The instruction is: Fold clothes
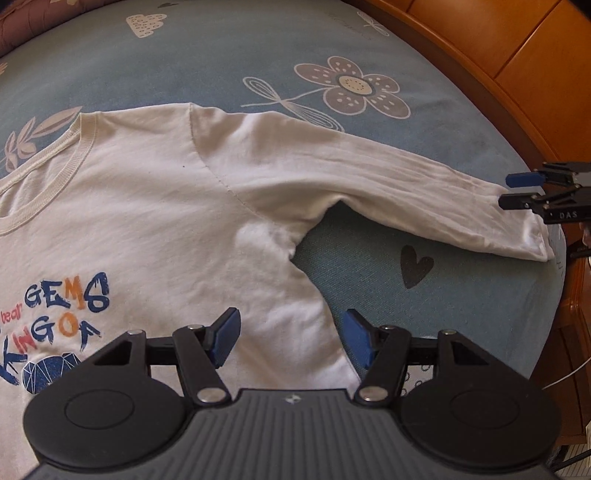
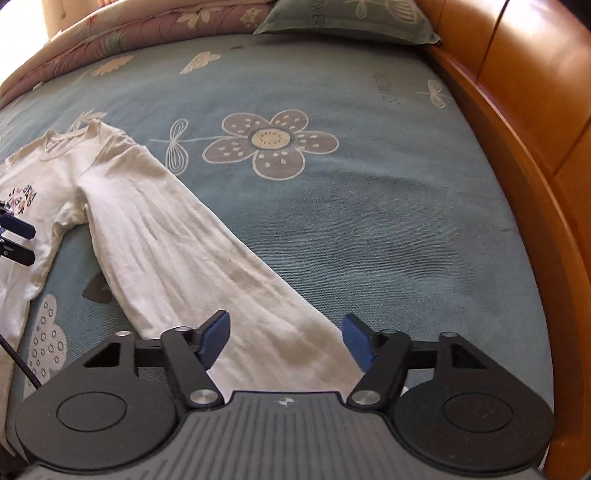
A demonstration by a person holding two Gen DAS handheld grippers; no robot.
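A white long-sleeved shirt with a colourful print lies face up on the blue flowered bedsheet. Its sleeve stretches out to the right. My left gripper hovers open over the shirt's side, just below the armpit, with nothing pinched. My right gripper shows at the right edge by the cuff. In the right wrist view the sleeve runs down to my right gripper, whose fingers stand apart above the cuff end without pressing on it. My left gripper shows at the left edge.
An orange wooden bed frame curves along the right side of the mattress. A green pillow and a pink quilt lie at the far end. A dark cable hangs at the lower left.
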